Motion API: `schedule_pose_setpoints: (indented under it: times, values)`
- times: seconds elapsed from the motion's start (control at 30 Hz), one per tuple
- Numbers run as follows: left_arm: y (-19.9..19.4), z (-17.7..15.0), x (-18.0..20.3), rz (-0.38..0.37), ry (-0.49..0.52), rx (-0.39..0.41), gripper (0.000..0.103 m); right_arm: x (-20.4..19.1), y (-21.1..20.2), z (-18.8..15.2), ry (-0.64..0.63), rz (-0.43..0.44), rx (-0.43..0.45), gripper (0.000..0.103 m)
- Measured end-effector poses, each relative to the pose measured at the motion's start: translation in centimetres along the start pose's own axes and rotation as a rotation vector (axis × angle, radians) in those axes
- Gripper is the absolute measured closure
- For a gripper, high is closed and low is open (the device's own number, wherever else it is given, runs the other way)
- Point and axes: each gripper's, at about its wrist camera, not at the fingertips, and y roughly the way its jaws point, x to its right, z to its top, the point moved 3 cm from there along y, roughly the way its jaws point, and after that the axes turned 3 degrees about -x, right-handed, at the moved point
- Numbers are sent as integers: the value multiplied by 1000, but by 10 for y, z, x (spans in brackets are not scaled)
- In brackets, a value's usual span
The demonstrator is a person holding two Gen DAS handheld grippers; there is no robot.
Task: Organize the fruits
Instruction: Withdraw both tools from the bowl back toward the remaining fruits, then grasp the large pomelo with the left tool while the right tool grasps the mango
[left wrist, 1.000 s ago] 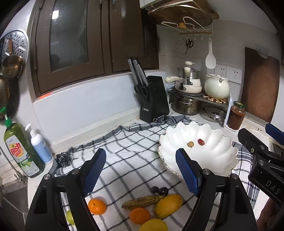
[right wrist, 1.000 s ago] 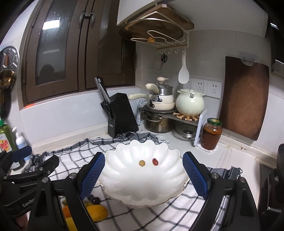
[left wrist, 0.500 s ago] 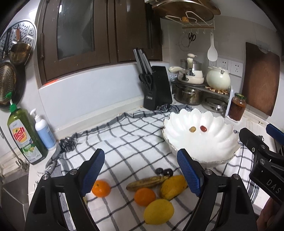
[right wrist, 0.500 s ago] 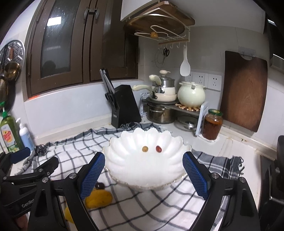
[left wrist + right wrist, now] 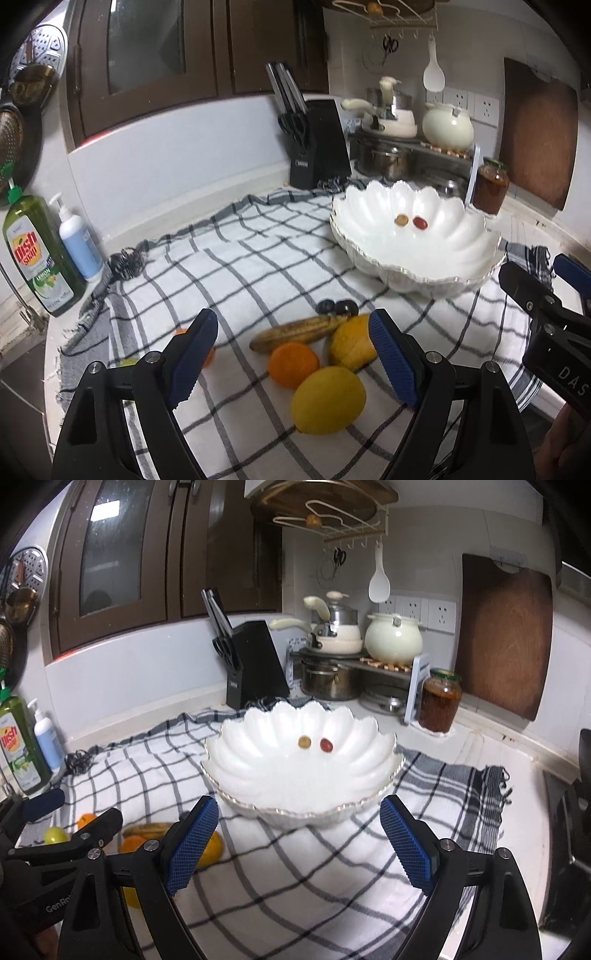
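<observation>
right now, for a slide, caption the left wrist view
Open left gripper above a lemon, orange, mango and banana on a checked cloth, white scalloped bowl beyond.

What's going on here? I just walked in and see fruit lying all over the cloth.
A person holds a gripper in each hand, sorting fruit. Both the left gripper and right gripper are open and empty. The white bowl holds only two small fruits. A lemon, an orange, a banana and a mango lie on the checked cloth.
</observation>
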Motion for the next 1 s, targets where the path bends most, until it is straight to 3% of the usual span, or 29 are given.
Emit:
schedule_pose_setpoints:
  times: [0.53, 1.0]
  values:
    - [40, -41, 14, -13, 18, -111, 17, 9, 33, -50, 19, 9, -130, 13]
    - [47, -48, 17, -47, -1, -115, 16, 12, 45, -62, 39, 35, -170, 13]
